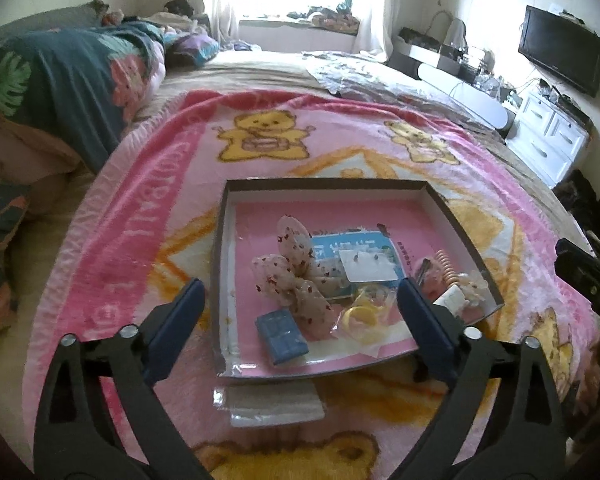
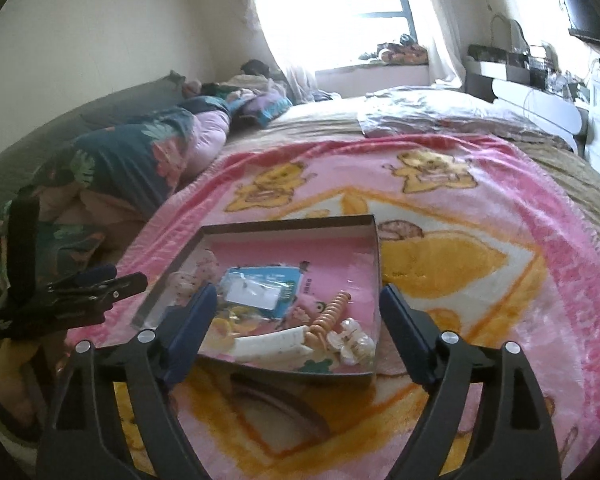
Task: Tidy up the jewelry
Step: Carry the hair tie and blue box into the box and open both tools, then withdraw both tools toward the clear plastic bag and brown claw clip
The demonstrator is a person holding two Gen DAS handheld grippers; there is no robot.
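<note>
Both grippers hover over the bed, jaws wide apart and empty — left gripper [image 1: 300, 312], right gripper [image 2: 296, 312]. The tray [image 1: 460, 216] sits on the pink blanket [image 1: 148, 208], holding a bow [image 1: 292, 276], blue box [image 1: 282, 338], coil tie [image 2: 332, 312] — and what may be earrings on a card [image 1: 370, 266].

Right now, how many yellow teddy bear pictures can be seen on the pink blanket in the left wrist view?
4: one beyond the box, one far right, one at the right edge, one at the bottom between the fingers. The box may hide others.
</note>
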